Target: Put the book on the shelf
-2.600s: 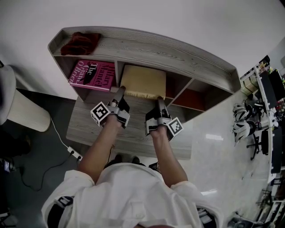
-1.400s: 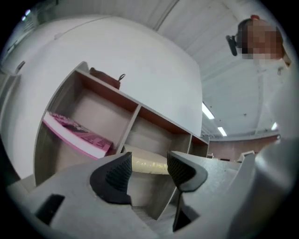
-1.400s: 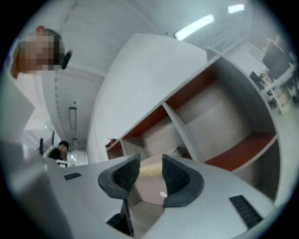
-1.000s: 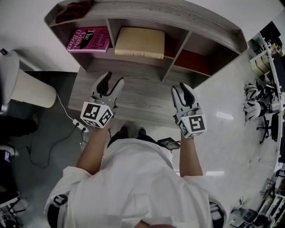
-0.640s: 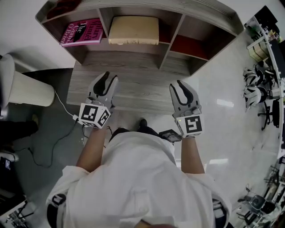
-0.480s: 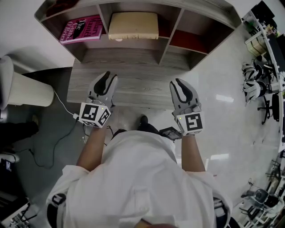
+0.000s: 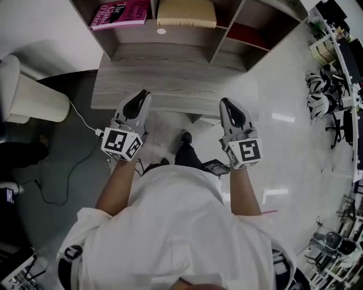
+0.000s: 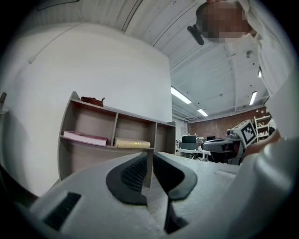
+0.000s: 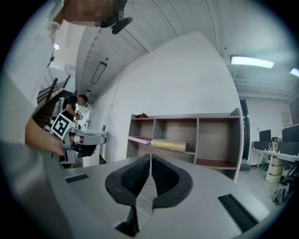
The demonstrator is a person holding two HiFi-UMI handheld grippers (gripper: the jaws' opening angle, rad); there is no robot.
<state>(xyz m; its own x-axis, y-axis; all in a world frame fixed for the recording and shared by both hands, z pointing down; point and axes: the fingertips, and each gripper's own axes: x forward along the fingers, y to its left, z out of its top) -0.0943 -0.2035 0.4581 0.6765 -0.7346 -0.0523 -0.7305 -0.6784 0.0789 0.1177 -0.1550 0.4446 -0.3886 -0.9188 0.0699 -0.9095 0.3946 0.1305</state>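
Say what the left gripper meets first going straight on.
Probably the shelf, by the divider right of the tan book; depth unclear. The fingers of the left gripper have just been closing with nothing between them.

Along the frame's top edge, the shelf has its left bay filled by a pink book and its middle bay by a tan book. The right compartment stands open. Below, the bare surface gives passage.

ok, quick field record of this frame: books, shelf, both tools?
tan book: flat in shelf middle compartment
pink book: flat in compartment left of it
left tool: at desk near edge, empty, jaws just closing, narrow gap
right tool: at desk near edge, empty, shut
task: book looks shelved
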